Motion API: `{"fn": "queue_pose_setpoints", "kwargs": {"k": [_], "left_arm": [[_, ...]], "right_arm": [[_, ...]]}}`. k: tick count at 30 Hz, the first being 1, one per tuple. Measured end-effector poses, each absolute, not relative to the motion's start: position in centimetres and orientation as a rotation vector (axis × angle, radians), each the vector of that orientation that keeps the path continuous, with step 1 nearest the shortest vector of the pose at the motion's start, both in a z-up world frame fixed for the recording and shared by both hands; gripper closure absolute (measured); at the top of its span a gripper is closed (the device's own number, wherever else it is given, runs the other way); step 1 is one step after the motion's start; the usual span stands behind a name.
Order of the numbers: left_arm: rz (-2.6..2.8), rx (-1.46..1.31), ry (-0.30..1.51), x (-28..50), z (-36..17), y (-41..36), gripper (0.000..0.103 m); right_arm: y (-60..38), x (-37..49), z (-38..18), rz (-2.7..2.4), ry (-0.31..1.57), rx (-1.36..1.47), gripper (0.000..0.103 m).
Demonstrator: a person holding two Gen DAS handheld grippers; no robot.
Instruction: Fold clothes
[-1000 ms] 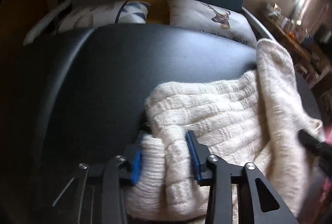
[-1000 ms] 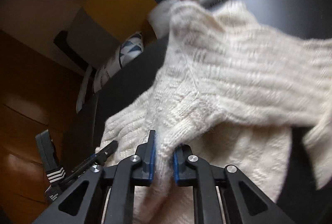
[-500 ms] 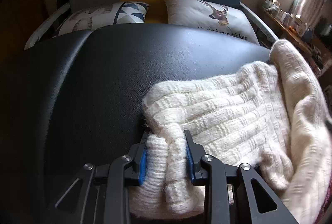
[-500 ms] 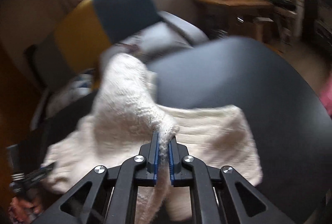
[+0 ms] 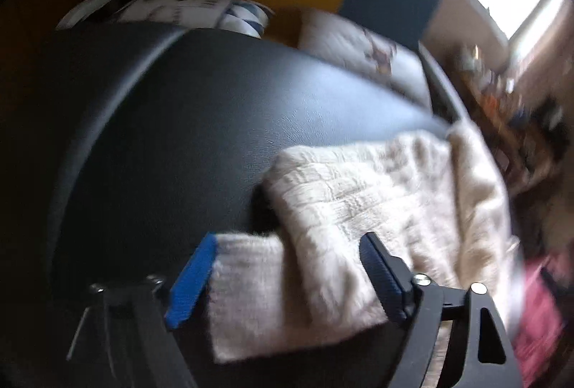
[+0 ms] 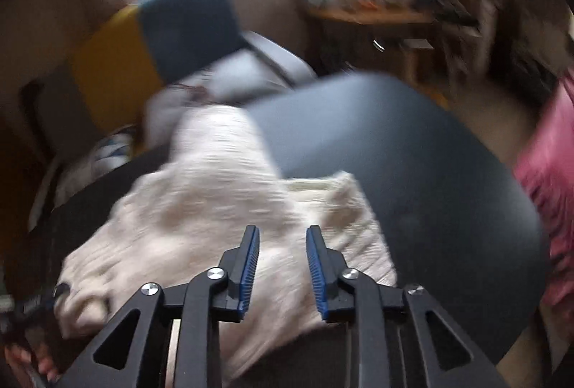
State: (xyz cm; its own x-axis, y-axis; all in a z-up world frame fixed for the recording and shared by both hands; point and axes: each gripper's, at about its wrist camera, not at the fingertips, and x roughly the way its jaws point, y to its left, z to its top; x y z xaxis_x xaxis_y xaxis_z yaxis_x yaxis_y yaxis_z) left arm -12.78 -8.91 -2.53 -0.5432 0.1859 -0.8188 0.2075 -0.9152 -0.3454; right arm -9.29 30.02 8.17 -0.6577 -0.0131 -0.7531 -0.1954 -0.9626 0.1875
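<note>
Right, one cream knit sweater lies bunched on the black padded table, sprawling from 6 toward 3 o'clock in the left wrist view. Left gripper has its jaws spread wide, a thick roll of knit sitting loose between them, nothing pinched. Right gripper is parted too, hovering over the fabric. My read: both should bite clean edges, not bulk, then lay the fold flat. Two grippers, two cushions at 12.
</note>
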Motion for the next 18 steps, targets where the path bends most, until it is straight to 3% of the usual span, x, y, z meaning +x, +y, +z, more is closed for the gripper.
{"fn": "queue_pose_setpoints", "kwargs": {"k": [3,6,8,9,12,18], "left_arm": [[-2.650,1.541,0.696,-12.2,-3.0,-8.5,0.009],[-2.594,1.615,0.627,-13.3,-4.3,-7.1,0.010],[-2.571,1.600,0.597,-13.9,-4.9,-6.5,0.030],[-2.585,1.609,0.575,-14.2,-4.9,-6.0,0.070],[-2.615,1.624,0.551,-14.9,-4.4,-5.2,0.078],[-2.741,1.488,0.356,-15.8,0.1,-5.9,0.080]], "right_arm": [[25.8,-8.8,7.5,2.851,0.322,-1.434,0.072],[22.0,-9.1,4.4,2.874,0.272,-1.594,0.072],[20.0,-9.7,1.4,2.773,0.057,-1.668,0.072],[19.6,-9.9,0.1,2.746,0.020,-1.688,0.071],[20.1,-9.6,-0.4,2.785,0.070,-1.609,0.069],[21.1,-9.4,-0.7,2.797,0.157,-1.595,0.069]]}}
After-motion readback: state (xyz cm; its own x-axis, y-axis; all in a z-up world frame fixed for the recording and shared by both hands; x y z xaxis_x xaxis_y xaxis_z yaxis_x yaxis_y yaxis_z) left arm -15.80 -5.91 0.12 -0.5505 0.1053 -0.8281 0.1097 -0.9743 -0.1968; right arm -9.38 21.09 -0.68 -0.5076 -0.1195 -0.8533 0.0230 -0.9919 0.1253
